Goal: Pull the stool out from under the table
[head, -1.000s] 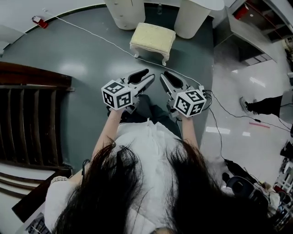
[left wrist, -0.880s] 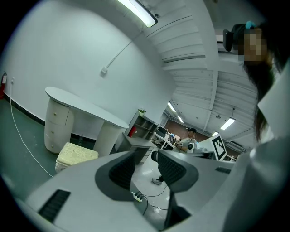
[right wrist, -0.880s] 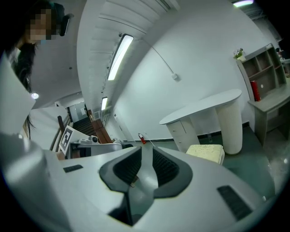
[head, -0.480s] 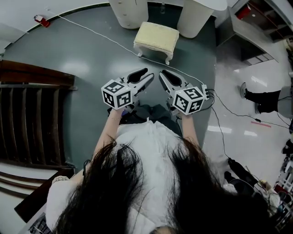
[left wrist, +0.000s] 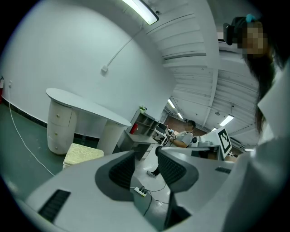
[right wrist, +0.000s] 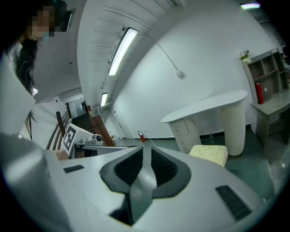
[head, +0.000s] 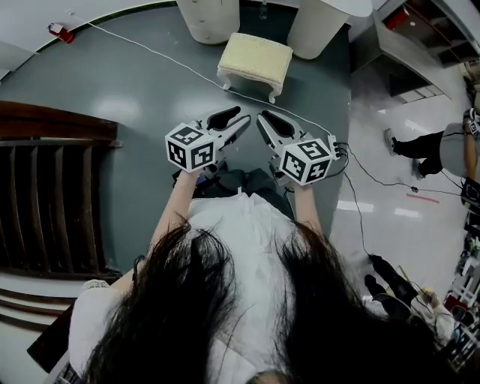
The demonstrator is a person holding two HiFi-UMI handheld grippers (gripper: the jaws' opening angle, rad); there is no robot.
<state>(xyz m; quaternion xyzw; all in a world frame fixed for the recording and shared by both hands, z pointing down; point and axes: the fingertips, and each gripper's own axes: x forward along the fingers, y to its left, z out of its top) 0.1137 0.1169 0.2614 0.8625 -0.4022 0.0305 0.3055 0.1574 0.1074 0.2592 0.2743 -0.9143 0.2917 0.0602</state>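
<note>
The stool (head: 255, 61) stood just near of the table (head: 210, 19), apparently pulled out. The left tool (head: 244, 120) was slightly spread and the right tool (head: 264, 118) pressed together, both empty. Any further pull required reaching far first.

The person holds both arms out in front, side by side. The left arm (head: 171, 214) and the right arm (head: 306, 210) are bare. The left gripper (head: 241, 118) points forward, its jaws a little apart with nothing between them. The right gripper (head: 264, 120) points forward too, its jaws closed tight on nothing. The two tips lean toward each other but do not touch.
</note>
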